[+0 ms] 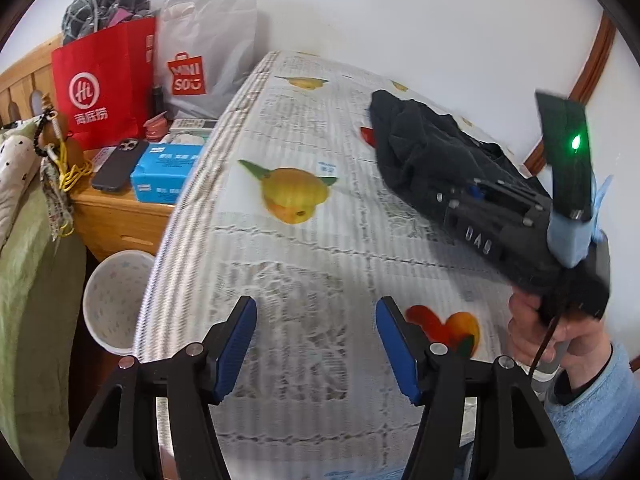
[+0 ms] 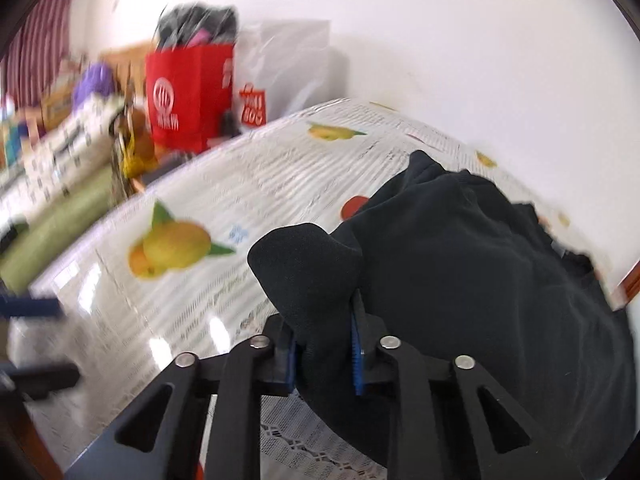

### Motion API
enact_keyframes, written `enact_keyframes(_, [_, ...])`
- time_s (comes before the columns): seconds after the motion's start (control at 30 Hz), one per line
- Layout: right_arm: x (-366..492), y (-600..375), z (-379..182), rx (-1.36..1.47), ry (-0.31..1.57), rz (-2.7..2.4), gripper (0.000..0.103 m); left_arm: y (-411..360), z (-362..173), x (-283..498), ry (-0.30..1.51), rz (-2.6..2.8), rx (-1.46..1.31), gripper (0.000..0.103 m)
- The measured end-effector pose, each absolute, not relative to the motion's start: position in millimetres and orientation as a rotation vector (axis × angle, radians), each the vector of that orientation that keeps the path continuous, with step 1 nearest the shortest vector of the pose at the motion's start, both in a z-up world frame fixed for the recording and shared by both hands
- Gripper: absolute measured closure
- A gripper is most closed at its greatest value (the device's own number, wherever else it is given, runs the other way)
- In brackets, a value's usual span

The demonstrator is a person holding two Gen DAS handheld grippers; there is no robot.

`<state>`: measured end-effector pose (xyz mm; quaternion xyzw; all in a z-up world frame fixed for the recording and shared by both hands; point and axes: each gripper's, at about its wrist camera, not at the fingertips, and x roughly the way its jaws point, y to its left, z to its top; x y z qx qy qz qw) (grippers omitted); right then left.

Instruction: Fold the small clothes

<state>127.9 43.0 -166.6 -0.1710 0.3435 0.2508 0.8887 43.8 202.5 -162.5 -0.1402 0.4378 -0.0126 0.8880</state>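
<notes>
Right gripper (image 2: 324, 344) clamped on black garment (image 2: 460, 264), bulk draped beyond its fingers. Left gripper (image 1: 316, 344) spread apart, nothing between, above fruit-print tablecloth (image 1: 288, 248).

White plastic bag (image 1: 212, 40) against the wall behind the nightstand: red shopping-bag logo reading "MINI SO" with a smile mark beneath. Red paper bag (image 1: 104, 80) beside it: white circled "Hi" emblem over three Chinese characters, 海底捞. Right tool's (image 1: 404, 152) black body, seen from the left wrist: raised letters, apparently "DAS". Blue tissue pack (image 1: 164, 172): print too small to read.
</notes>
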Motion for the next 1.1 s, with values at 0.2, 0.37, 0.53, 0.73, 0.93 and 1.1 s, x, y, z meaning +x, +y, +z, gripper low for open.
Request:
enact_keyframes(0.2, [134.3, -20.2, -101.4, -0.113, 0.562, 0.473, 0.087, 162.0, -164.3, 64.2, 0.919, 0.006, -0.186, 0.043])
enact_keyframes(0.37, [142.5, -116.3, -73.1, 0.11, 0.487, 0.372, 0.088, 131.9, -162.8, 73.6, 0.911, 0.018, -0.085, 0.043])
enact_keyframes(0.53, [149.9, -205.1, -80.4, 0.254, 0.5, 0.24, 0.088, 109.5, -162.4, 83.4, 0.924, 0.003, -0.061, 0.043])
enact_keyframes(0.73, [145.6, -267.8, -137.2, 0.291, 0.639, 0.151, 0.086, 57.2, -150.2, 92.1, 0.894, -0.159, -0.049, 0.043])
enact_keyframes(0.93, [137.6, -297.1, -168.5, 0.313, 0.725, 0.142, 0.076, -11.2, -150.8, 104.3, 0.904, -0.353, -0.053, 0.043])
enact_keyframes(1.1, [142.7, -305.7, -166.5, 0.359, 0.73, 0.213, 0.058, -50.3, -161.5, 120.3, 0.922, -0.384, -0.017, 0.043])
